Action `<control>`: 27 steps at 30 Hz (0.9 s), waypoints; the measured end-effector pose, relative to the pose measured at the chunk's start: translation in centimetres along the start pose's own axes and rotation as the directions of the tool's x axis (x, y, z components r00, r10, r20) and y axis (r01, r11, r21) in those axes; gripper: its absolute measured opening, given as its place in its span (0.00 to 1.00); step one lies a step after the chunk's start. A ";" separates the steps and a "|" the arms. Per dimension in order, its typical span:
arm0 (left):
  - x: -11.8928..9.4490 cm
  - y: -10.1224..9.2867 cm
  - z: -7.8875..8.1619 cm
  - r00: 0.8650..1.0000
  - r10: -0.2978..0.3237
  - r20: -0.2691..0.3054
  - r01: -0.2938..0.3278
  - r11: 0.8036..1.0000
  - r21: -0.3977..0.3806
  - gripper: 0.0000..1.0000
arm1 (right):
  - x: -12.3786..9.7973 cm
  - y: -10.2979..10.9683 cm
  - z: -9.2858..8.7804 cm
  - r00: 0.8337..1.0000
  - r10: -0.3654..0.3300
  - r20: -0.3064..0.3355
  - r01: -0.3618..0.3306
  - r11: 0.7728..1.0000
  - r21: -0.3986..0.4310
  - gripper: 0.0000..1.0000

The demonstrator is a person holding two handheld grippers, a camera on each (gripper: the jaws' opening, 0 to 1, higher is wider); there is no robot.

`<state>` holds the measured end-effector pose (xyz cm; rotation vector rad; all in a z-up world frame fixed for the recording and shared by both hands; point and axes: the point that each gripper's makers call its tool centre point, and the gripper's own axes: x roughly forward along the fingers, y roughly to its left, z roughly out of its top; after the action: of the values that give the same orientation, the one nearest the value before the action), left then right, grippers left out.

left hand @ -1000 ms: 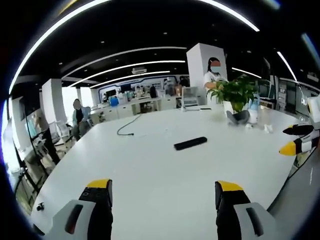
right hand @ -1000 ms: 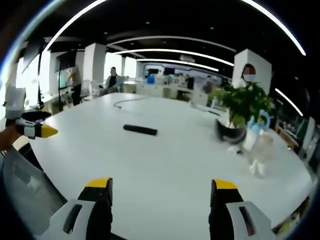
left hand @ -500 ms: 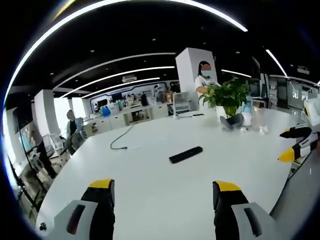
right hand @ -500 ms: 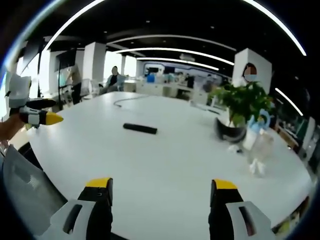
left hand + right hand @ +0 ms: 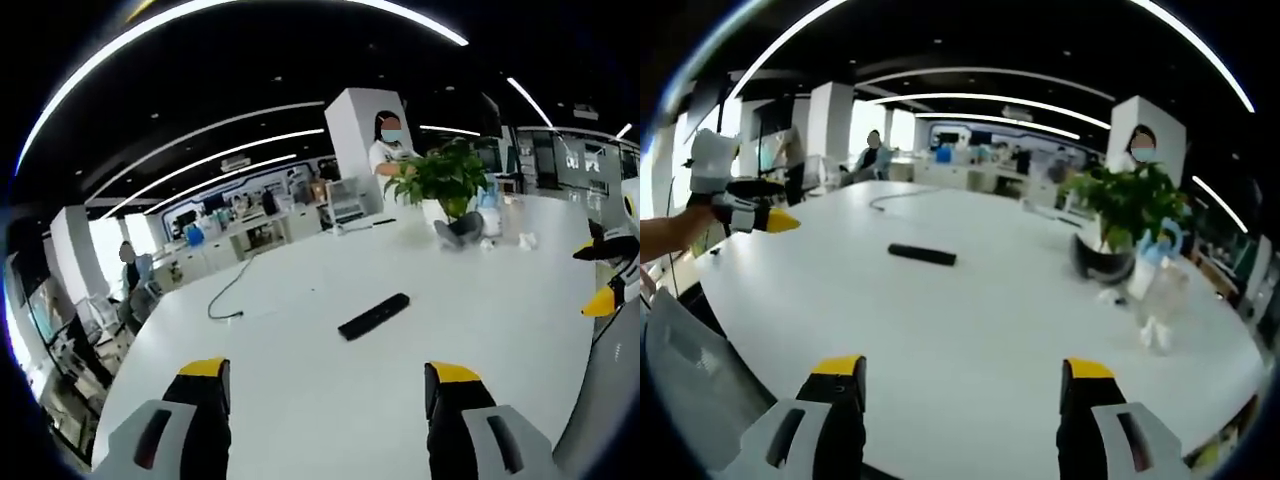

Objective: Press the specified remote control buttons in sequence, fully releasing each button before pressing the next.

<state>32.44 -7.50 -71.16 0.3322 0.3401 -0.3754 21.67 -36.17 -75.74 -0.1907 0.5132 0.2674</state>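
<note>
Change, left gripper view: the whole picture has shifted since a second ago, so the camera has moved; the remote control (image 5: 374,315) and the potted plant (image 5: 444,180) sit further left in the view, while the right gripper's yellow tips have slid to the view's far right edge
Change, right gripper view: the table's things sit where they did a second ago; the left gripper (image 5: 758,212) has risen and come inward, from low beside the table's near-left edge to above that edge
Writing: no brand, label or lettering can be read on the remote or on anything else
Remote control: black, slim, lying flat on the white table (image 5: 300,380) near its middle, well apart from both grippers; nothing touches it
Left gripper: fingers apart, yellow-tipped, nothing between them; they hang over the table's near part
Right gripper (image 5: 960,385): fingers apart, nothing between them, over the near edge of the table
Potted plant: green leaves, at the table's far right part; a clear bottle with a blue top (image 5: 1155,270) just beside it
Cable (image 5: 228,295): dark, lying on the table's far left part
People: one standing behind the plant (image 5: 388,145); another seated past the table's left side (image 5: 130,270)
</note>
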 end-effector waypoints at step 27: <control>8.7 -0.4 2.0 0.978 -0.180 -0.105 0.195 0.970 0.146 0.73 | 0.2 0.7 -0.7 0.998 0.038 -0.046 -0.038 0.999 0.008 0.61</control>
<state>40.37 -11.23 -72.76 0.4725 0.4347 -0.5759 21.30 -35.68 -76.55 -0.1802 0.5640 0.2988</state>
